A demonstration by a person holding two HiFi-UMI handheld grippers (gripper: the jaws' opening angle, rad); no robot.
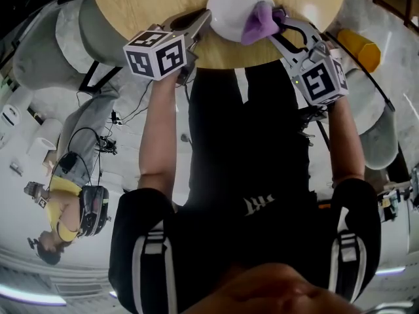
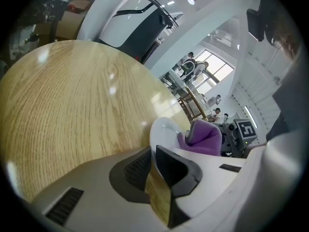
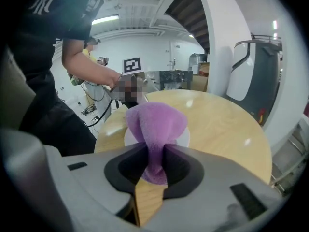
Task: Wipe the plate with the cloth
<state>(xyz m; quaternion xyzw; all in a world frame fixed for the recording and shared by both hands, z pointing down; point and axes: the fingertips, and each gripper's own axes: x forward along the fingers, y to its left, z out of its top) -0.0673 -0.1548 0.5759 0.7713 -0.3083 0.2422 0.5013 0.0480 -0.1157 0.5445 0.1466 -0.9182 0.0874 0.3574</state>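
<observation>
The plate point(image 1: 230, 4) rests flat on the round wooden table point(image 1: 144, 5). I read the purple cloth point(image 1: 257, 23) as bunched up on the plate's right part, touching its surface.

The right gripper point(image 1: 278, 26) reaches in from the plate's right side. In the right gripper view its jaws are clenched on the lower fold of the cloth point(image 3: 155, 124), and the bunch spreads above them over the plate point(image 3: 184, 138).

The left gripper point(image 1: 200, 19) meets the plate's left rim. In the left gripper view I see its jaws nearly together, grasping the white rim of the plate point(image 2: 161, 128).

Well right of the plate, off the table, lies a yellow object point(image 1: 359, 48).
</observation>
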